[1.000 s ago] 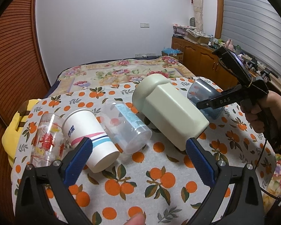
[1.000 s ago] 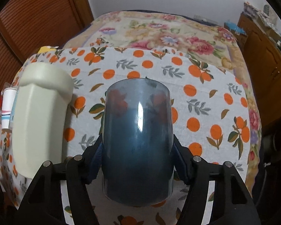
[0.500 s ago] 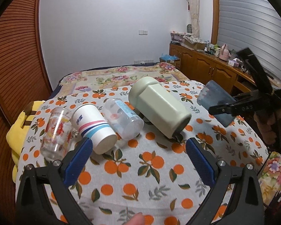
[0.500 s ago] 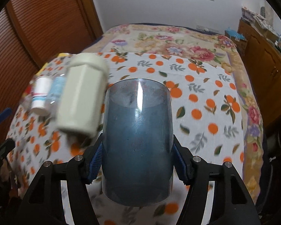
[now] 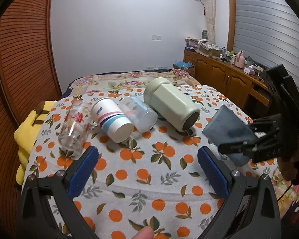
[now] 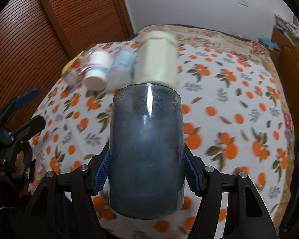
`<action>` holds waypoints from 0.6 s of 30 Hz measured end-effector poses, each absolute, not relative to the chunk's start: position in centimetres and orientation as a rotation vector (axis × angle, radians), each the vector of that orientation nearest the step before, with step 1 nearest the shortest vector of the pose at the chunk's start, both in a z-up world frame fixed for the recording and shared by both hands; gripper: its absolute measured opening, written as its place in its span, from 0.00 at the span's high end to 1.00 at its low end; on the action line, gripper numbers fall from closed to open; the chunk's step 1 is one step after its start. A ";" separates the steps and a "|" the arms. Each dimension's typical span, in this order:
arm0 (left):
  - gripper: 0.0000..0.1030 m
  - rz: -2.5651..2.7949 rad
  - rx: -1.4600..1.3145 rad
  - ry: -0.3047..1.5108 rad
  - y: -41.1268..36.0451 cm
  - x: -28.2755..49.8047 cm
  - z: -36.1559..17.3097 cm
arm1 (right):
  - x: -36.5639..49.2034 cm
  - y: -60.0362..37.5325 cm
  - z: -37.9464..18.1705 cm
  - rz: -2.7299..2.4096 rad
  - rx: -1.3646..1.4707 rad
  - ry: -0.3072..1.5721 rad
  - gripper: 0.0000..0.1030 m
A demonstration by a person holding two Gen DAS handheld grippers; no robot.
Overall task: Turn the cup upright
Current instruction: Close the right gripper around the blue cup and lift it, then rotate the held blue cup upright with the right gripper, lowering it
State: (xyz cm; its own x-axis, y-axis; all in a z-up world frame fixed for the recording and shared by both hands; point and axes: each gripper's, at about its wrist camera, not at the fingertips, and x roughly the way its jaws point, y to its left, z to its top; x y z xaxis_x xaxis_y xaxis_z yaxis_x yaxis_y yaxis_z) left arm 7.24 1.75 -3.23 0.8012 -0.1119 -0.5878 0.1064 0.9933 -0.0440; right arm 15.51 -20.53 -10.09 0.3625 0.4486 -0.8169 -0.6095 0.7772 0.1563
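While tilted above table, blue cup (image 6: pixel 146 151) clamped between right tool (image 6: pixel 146 176) pads.

Seen from the left wrist camera, four cups lie on their sides in a touching row from ten to one o'clock: a floral glass (image 5: pixel 74 128), a striped paper cup (image 5: pixel 111 119), a clear plastic cup (image 5: pixel 138 115) and a pale green faceted cup (image 5: pixel 172 107). The orange-print tablecloth (image 5: pixel 141 171) in front of them, from the centre to six o'clock, lies bare between the left gripper's (image 5: pixel 147 169) wide-apart fingers. At three o'clock the right gripper (image 5: pixel 247 147), clamping a tilted blue cup (image 5: pixel 227 127) above the cloth, blocks that side.
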 end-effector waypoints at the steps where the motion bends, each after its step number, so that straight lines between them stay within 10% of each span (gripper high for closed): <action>1: 0.02 -0.113 -0.014 0.633 2.0 7.2 -3.3 | 15.2 -20.1 -10.2 0.694 -0.188 0.989 0.35; 18: 0.02 -0.079 -0.055 0.666 3.9 7.3 -4.6 | 15.1 -15.4 -13.0 0.720 -0.225 1.056 0.35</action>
